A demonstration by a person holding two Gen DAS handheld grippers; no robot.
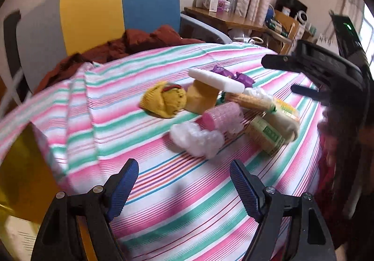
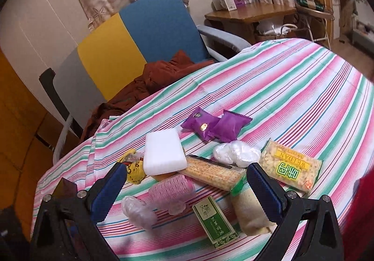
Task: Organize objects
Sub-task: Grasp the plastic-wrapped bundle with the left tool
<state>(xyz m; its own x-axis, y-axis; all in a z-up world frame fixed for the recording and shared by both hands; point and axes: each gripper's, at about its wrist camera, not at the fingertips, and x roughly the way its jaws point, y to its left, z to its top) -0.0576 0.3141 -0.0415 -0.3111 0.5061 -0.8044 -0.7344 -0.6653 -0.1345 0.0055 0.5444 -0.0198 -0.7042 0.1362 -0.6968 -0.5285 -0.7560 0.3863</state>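
Both grippers hang with fingers spread and empty above a striped tablecloth (image 2: 292, 88). The right gripper (image 2: 187, 187) overlooks a white sponge (image 2: 163, 151), pink hair roller (image 2: 171, 187) and green box (image 2: 215, 221); only the left gripper's (image 1: 184, 187) view shows a yellow knit toy (image 1: 163, 102) whole.

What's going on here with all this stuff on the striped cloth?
A person is holding a two-finger gripper in each hand over a pile of small items on the striped tablecloth. Both the left gripper and right gripper are open and empty. The white sponge, pink hair roller, green box and purple packets lie jumbled together, nothing sorted yet.
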